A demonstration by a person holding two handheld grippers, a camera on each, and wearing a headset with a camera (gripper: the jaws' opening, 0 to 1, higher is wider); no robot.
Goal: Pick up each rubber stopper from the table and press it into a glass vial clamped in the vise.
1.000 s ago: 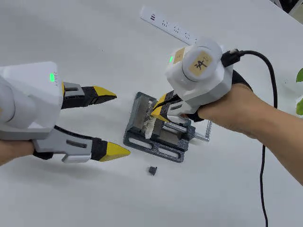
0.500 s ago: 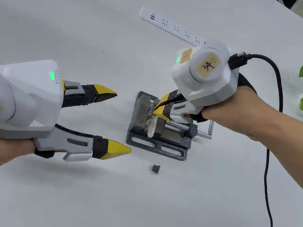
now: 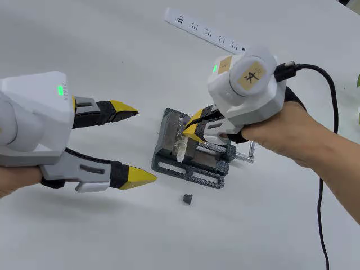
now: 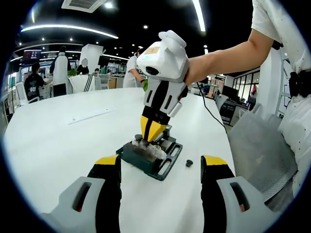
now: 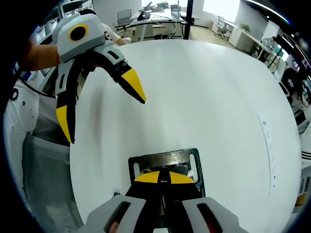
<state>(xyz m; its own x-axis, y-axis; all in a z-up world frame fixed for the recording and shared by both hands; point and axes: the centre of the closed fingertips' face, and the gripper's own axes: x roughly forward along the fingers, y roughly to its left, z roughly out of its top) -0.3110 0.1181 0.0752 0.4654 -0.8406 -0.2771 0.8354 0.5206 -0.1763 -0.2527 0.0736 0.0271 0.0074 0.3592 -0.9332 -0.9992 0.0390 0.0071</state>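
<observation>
The white counter carries all the things. The left claw is at the left side of the head view. Its two yellow-tipped jaws are wide apart and hold nothing. It hovers over the counter, near the vise but not touching it.

The right claw is held from the right by a hand and points downward to the vise. In the left gripper view its jaws are together and form one yellow point just above the vise top. Whether something small is pinched between the tips, I cannot tell.

The dark grey vise stands on the counter between both claws, with its metal handle toward the right. A white power strip lies well apart at the far side. A black cable runs from the right claw along the arm.

A pale glass vial sits between the vise jaws, directly under the right claw tips. One small dark rubber stopper lies alone on the counter, just beside the near edge of the vise base.
</observation>
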